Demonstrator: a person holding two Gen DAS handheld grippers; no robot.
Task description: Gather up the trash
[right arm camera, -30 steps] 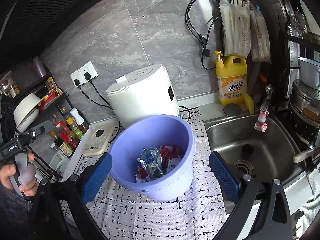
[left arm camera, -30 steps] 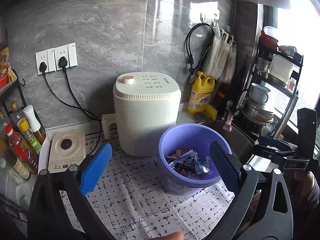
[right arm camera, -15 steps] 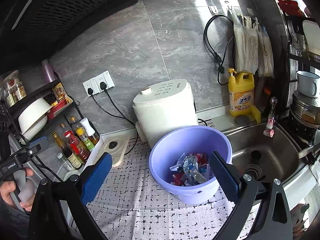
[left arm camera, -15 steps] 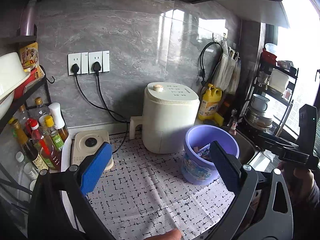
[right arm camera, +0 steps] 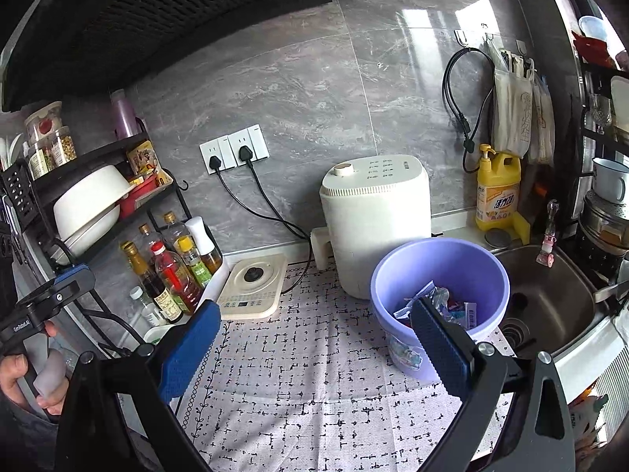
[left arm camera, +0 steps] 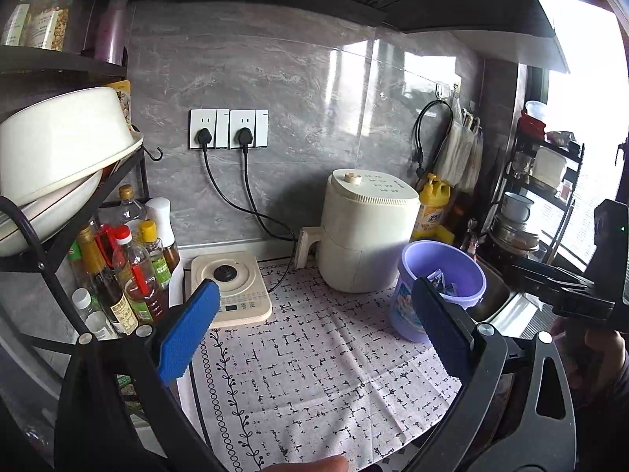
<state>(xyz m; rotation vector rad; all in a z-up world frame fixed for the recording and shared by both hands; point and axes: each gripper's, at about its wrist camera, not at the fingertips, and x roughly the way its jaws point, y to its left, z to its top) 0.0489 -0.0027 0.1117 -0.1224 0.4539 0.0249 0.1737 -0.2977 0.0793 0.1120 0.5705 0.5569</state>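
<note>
Both grippers I held were spread wide and empty. My left gripper (left arm camera: 314, 330) hung over the near part of the patterned cloth (left arm camera: 314, 373), blue pads (left arm camera: 188, 330) far apart with nothing between them. My right gripper (right arm camera: 314, 338) was spread just as wide over the same cloth (right arm camera: 314, 385), and its right pad (right arm camera: 440, 350) crossed in front of the bucket's near wall in that view; I could not tell whether it touched.

On the cloth, right of centre, stood the lilac plastic bucket (right arm camera: 397, 275), upright, with crumpled wrappers (right arm camera: 440, 303) lying in its bottom. From the left camera the same bucket (left arm camera: 468, 271) sat near the right edge of the counter, wrappers (left arm camera: 444, 281) showing just over its rim. Just right of it lay the steel sink (right arm camera: 550, 299).

Left of centre on the cloth sat a small cream induction cooker (right arm camera: 253, 285), and left of that a cluster of oil and sauce bottles (right arm camera: 169, 271) under a black wire rack holding a white bowl (right arm camera: 88, 200).

Behind the bucket, and close to it, stood the cream air fryer (right arm camera: 373, 216). Farther right, by the wall, stood a yellow detergent bottle (right arm camera: 497, 192), with a black cord (right arm camera: 460, 102) and cloth bags hung on hooks above. Two plugs sat in the wall sockets (right arm camera: 236, 149) on the grey tile.

At the left edge of the right camera, my left hand (right arm camera: 23, 377) gripped its tool's handle.
</note>
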